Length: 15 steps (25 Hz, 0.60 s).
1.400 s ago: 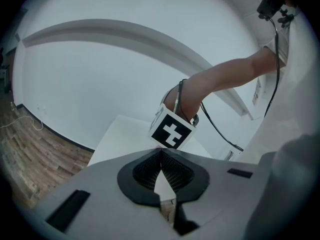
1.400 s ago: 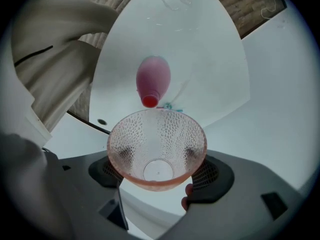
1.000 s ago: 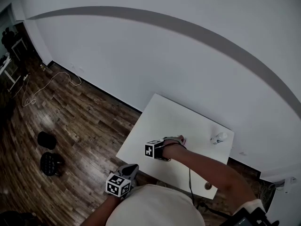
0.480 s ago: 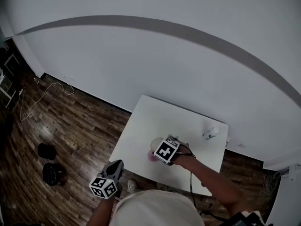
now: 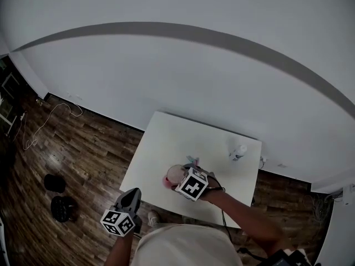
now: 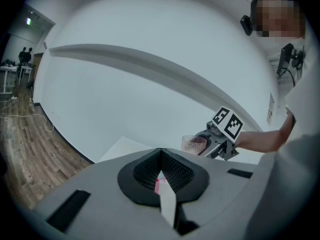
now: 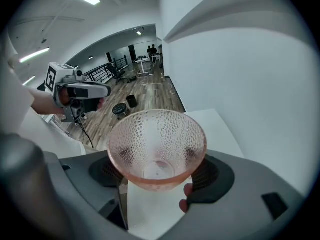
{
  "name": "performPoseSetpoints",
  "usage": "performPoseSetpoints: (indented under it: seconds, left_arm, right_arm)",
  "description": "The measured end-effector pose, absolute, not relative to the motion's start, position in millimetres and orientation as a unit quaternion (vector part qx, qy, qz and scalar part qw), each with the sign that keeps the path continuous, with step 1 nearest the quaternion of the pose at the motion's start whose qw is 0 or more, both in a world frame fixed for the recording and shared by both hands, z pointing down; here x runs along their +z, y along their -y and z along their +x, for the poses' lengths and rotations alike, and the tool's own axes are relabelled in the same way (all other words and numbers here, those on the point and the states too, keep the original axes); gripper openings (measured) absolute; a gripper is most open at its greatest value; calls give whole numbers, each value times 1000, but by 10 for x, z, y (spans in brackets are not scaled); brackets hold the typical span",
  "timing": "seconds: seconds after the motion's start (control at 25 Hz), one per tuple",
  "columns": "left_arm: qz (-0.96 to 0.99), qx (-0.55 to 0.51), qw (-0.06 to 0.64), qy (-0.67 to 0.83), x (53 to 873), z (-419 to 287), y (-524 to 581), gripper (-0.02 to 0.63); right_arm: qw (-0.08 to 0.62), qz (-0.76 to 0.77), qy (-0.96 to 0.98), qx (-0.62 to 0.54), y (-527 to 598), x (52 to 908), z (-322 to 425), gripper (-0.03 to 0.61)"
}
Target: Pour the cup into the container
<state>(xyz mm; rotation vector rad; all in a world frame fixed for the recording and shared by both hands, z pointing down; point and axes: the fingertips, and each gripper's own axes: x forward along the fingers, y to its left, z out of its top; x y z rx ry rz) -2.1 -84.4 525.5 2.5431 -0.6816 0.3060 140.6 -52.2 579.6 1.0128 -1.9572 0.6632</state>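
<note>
**Pink cup held over a white table**

A white table (image 5: 166, 143) stood against a pale wall (image 5: 166, 71), with dark wooden floor (image 5: 72, 148) to its left. A small white bottle (image 5: 238, 151) stood on the table's far right part, well apart from everything else.

The right gripper (image 5: 182, 177) was over the near half of the table, and its jaws stood wide, clamped on a pink dimpled cup (image 7: 157, 144), one pad on each side of the cup's wall. In the left gripper view the cup's mouth faced upward, and the right gripper view looked down into it to its clear base. Whether anything lay in it could not be told. White tabletop showed beneath the cup.

The left gripper (image 5: 134, 193) was held off the table's near left corner, over the floor, pointing toward the right gripper. Its jaws were together with nothing gripped.
</note>
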Motion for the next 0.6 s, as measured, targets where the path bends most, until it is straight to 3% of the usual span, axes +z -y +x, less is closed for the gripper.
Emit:
performPoseSetpoints:
  seconds: [0.6]
  left_arm:
    - [938, 117, 213, 246, 5105, 408, 331, 9]
  right_arm:
    - [335, 424, 809, 230, 227, 5494, 1729, 373]
